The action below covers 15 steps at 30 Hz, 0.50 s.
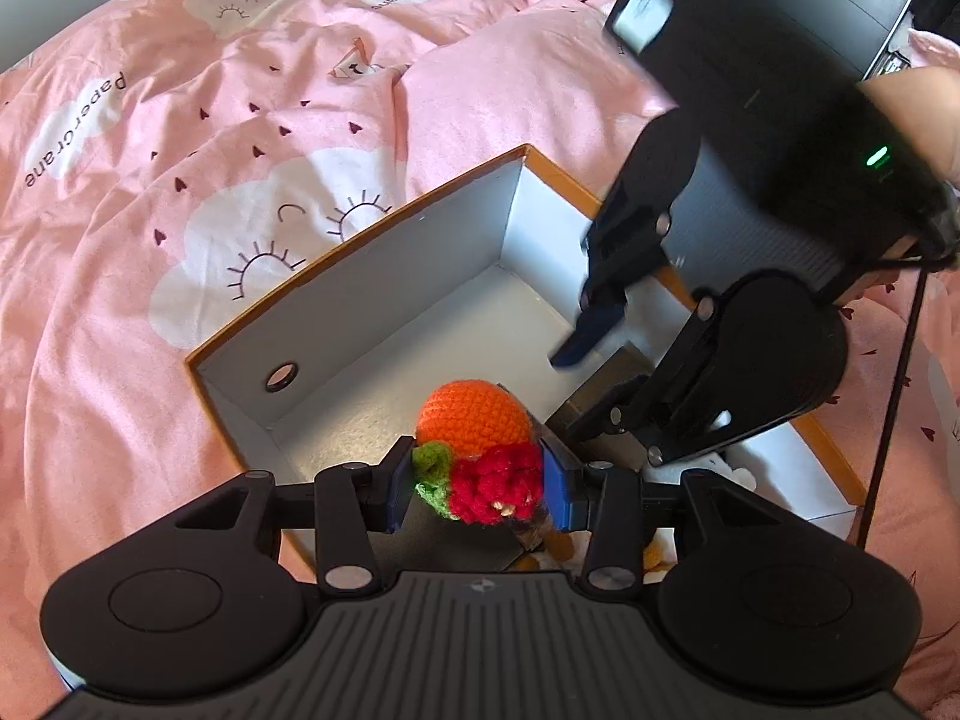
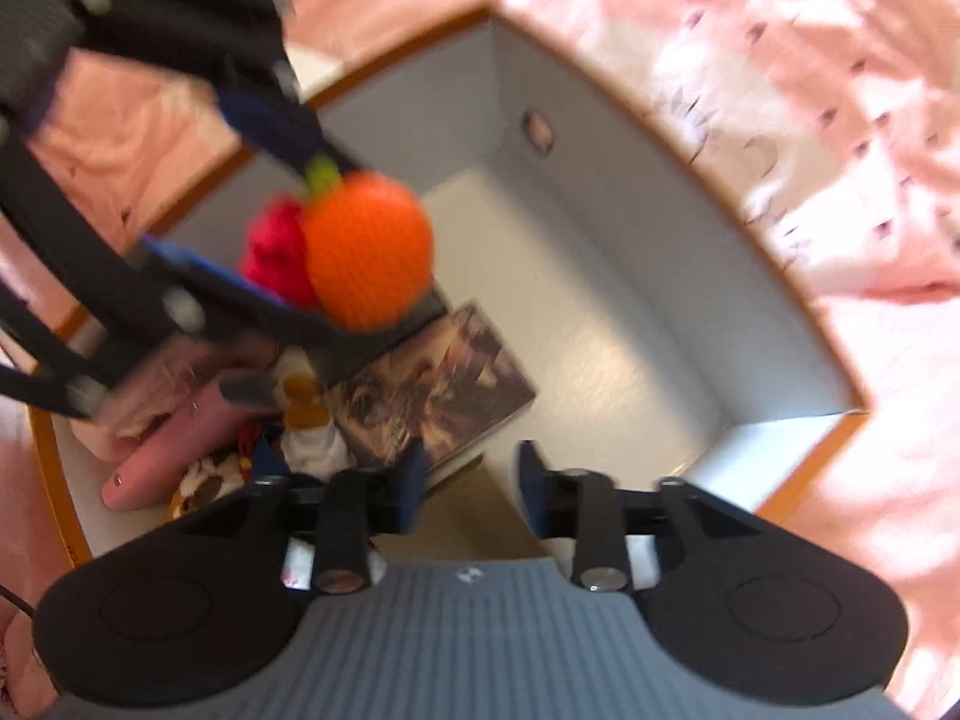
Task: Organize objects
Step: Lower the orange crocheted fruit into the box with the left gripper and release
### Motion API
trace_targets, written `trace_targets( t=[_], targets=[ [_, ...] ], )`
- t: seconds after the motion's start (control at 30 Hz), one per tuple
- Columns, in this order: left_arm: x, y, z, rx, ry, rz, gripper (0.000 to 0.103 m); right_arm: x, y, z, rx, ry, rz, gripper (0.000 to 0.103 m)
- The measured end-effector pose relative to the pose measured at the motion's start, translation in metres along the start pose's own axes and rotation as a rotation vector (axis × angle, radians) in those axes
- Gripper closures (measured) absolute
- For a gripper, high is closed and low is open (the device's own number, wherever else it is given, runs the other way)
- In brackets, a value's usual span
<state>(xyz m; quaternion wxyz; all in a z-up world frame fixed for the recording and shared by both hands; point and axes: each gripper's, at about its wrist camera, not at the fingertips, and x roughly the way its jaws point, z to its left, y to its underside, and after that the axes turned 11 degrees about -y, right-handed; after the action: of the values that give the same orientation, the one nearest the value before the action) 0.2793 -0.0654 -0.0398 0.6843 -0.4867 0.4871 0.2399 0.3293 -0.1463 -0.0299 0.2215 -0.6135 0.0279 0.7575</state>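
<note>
Ahead and to the left of my left claw (image 1: 480, 480) a pink bedcover (image 1: 150, 360) lies rumpled in soft folds. It is printed with small dark hearts and white clouds. One cloud (image 1: 240, 252), just ahead-left of the claw, has closed, lashed eyes. Further left, another cloud carries the word "PaperCrane" (image 1: 78, 132). Far ahead to the right stands something dark and boxy (image 1: 840, 0); I cannot tell what it is. A thin black cable (image 1: 894, 390) runs down the cover, right of the claw. The same cover (image 2: 840, 120) spreads ahead-right of my right claw (image 2: 468, 480), blurred.
</note>
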Motion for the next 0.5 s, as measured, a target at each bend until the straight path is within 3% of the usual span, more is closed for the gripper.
trace_targets(
  t=[0.1,0.3,0.37,0.5],
  targets=[
    [0.006,-0.006,-0.004,0.005,0.017,-0.005,0.054,-0.031,0.006,0.001,0.031,0.107,-0.114,0.058],
    [0.027,-0.028,-0.016,-0.035,0.081,-0.003,0.054,-0.070,0.035,-0.005,0.263,0.479,-0.320,0.057],
    [0.039,-0.036,-0.020,-0.054,0.098,0.008,0.054,-0.073,0.046,-0.012,0.367,0.511,-0.369,0.057],
    [0.067,-0.047,-0.029,-0.095,0.110,0.047,0.054,-0.070,0.060,-0.027,0.488,0.485,-0.412,0.057]
  ],
)
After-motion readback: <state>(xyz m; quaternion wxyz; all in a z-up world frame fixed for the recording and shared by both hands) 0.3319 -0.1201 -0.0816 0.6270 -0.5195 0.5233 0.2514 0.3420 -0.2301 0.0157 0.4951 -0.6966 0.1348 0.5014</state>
